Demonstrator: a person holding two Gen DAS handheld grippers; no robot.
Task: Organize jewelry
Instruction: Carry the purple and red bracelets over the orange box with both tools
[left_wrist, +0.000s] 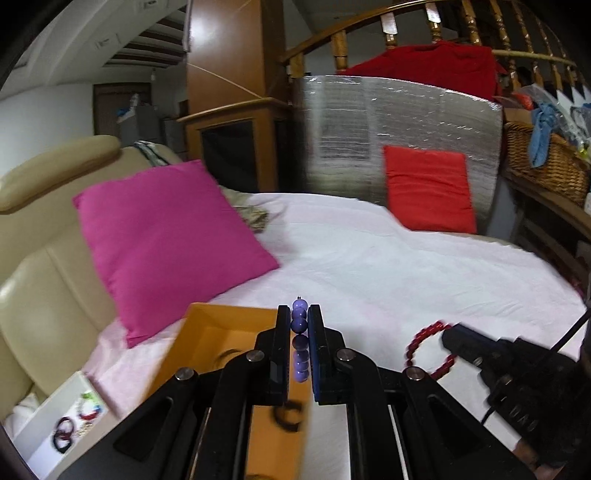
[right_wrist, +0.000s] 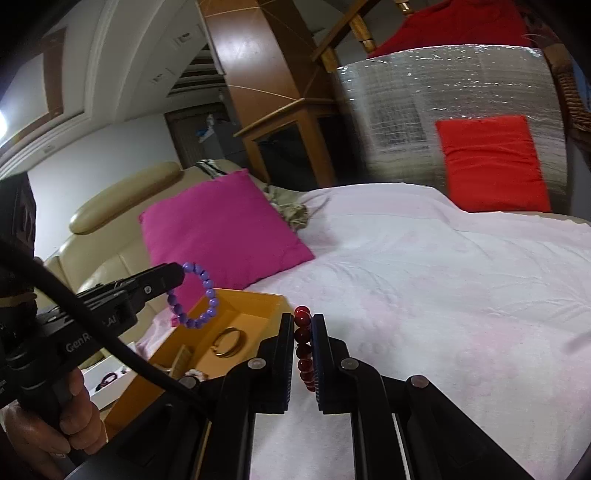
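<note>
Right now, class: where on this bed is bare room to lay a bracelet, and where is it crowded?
Bare: the white sheet between pink pillow and red cushion. Crowded: the orange box, already holding a gold bangle.

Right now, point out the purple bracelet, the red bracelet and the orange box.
purple bracelet (right_wrist: 207, 295), right wrist view, bead on the loop's right side
red bracelet (right_wrist: 303, 336), right wrist view, bead between the fingers
orange box (right_wrist: 255, 299), right wrist view, far rim

Left black two-finger gripper (left_wrist: 299, 332) and right black two-finger gripper (right_wrist: 303, 347): jaws clamped, side by side, tilted slightly down; bare left hand (right_wrist: 55, 424) grips handle.
</note>
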